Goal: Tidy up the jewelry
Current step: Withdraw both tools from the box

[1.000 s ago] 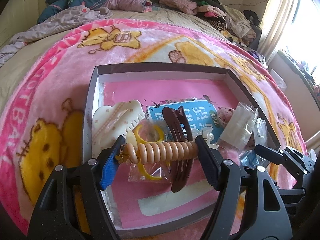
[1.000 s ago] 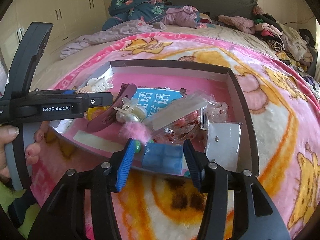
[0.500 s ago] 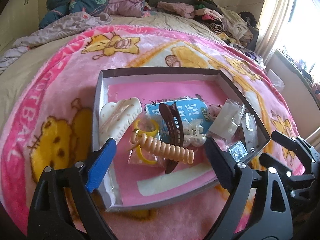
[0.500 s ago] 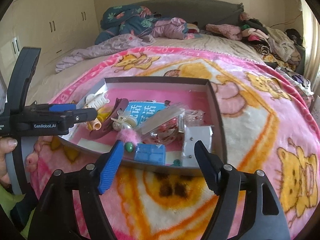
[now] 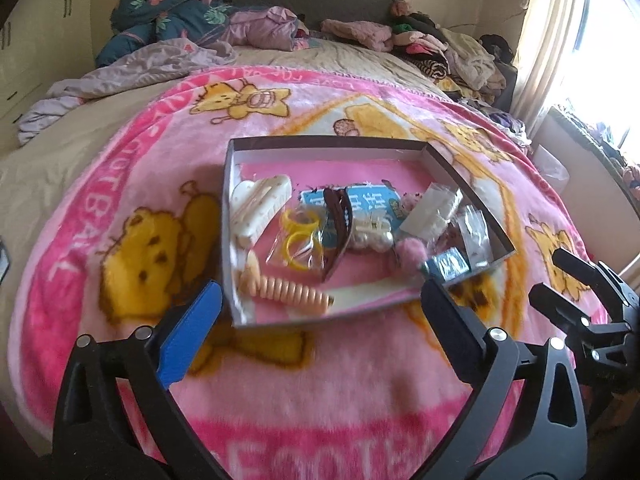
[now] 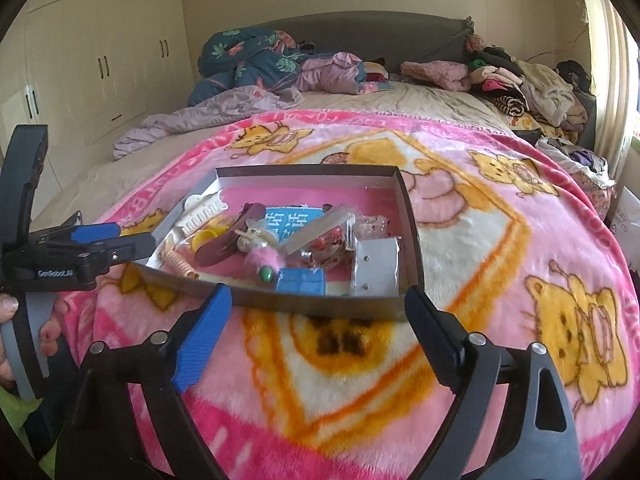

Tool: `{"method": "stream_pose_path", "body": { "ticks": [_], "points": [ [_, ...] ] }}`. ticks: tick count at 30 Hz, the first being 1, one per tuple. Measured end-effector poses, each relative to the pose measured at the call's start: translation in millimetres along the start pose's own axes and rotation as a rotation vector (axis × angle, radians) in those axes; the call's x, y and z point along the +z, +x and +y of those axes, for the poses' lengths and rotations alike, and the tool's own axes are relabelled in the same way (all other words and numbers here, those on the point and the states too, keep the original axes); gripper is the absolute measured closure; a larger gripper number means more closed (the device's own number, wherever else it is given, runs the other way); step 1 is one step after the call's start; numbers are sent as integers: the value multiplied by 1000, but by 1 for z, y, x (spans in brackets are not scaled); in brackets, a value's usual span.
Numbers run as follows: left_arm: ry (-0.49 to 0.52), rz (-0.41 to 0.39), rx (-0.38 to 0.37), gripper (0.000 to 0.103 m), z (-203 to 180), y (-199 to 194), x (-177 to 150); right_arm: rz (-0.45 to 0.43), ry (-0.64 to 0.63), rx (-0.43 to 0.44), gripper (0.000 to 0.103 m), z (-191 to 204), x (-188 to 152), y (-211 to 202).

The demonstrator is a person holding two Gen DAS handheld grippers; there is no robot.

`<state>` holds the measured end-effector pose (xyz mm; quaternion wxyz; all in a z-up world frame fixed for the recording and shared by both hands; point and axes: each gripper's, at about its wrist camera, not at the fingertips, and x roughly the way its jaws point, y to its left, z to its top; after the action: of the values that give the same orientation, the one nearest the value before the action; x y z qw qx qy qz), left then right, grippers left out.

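A shallow grey box with a pink floor lies on the pink blanket; it also shows in the right wrist view. In it lie a peach spiral hair tie, a cream comb clip, yellow rings in a bag, a brown claw clip, a pink pom-pom, a blue packet and clear bags. My left gripper is open and empty, in front of the box. My right gripper is open and empty, in front of the box.
The pink cartoon blanket covers the bed. Piled clothes and bedding lie at the headboard. Wardrobes stand at the left, a bright window at the right. The left gripper body shows left in the right wrist view.
My left gripper let go of the peach spiral hair tie, my right let go of the blue packet. Both opened and drew back from the box.
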<state>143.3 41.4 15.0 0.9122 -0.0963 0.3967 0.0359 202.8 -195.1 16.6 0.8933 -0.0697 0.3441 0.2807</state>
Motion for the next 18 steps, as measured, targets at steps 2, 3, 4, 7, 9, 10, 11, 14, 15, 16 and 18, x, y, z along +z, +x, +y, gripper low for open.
{"method": "stream_pose_path", "body": {
  "ticks": [2,3,4,7,9,10,11,14,15,16,18],
  "points": [
    [1,-1,14,12,0,-6,-7,-2,4,-2,13,1,-5,-6],
    [1,0,18,12,0,-9,-10,-3,7,-2,11,1,-7,-8],
    [0,2,20,12,0,-13,-14,-4,10,-1,10,2,-9,-10],
    [-2,4,23,12,-1,-20,-26,-5,12,3,9,5,-17,-18],
    [1,5,25,12,-2,-25,-34,-4,10,2,9,6,-20,-21],
    [4,5,26,12,-3,-26,-38,-3,11,3,9,7,-22,-23],
    [5,6,28,12,-3,-27,-41,-3,14,4,9,8,-24,-25],
    [0,10,28,12,-5,-30,-53,-2,17,7,8,11,-31,-29],
    [-2,10,27,12,-5,-31,-56,-1,18,8,8,12,-32,-30],
    [-5,10,27,12,-5,-32,-59,1,20,9,8,13,-34,-30],
    [-8,9,24,12,-7,-34,-63,3,21,8,8,13,-38,-31]
  ]
}}
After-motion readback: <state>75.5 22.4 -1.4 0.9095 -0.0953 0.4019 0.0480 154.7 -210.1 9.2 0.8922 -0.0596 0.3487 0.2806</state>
